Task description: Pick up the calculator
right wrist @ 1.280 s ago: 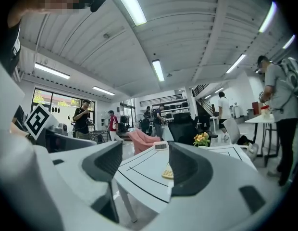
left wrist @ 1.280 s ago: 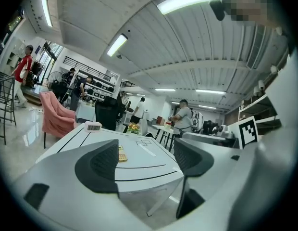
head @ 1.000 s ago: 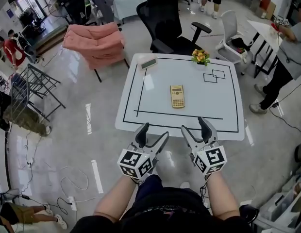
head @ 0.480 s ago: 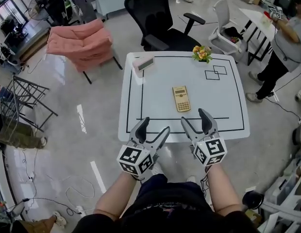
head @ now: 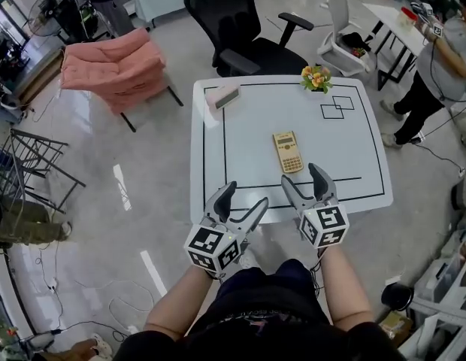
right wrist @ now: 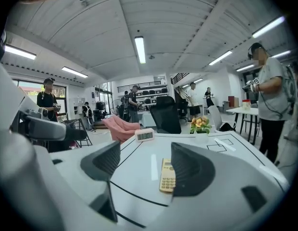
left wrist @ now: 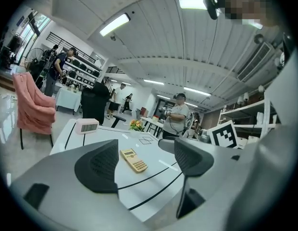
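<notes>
Grasp pending: calculator untouched on desk; right hand-held gripper near it, jaws just widened, empty; left hand-held gripper released.

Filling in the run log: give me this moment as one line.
stage: pre-grasp | calculator: flat on table, untouched | left gripper: open, empty | right gripper: jaws just opening, empty

Observed: the left gripper, grey plastic with black-padded jaws, is held low ahead of the body and points forward, slightly downward. Its jaws are apart with nothing between them. The right gripper, of like build, sits alongside. Its jaws are wide, have just been opening, and grip nothing. The bare left forearm and right forearm extend forward, roughly parallel.
</notes>
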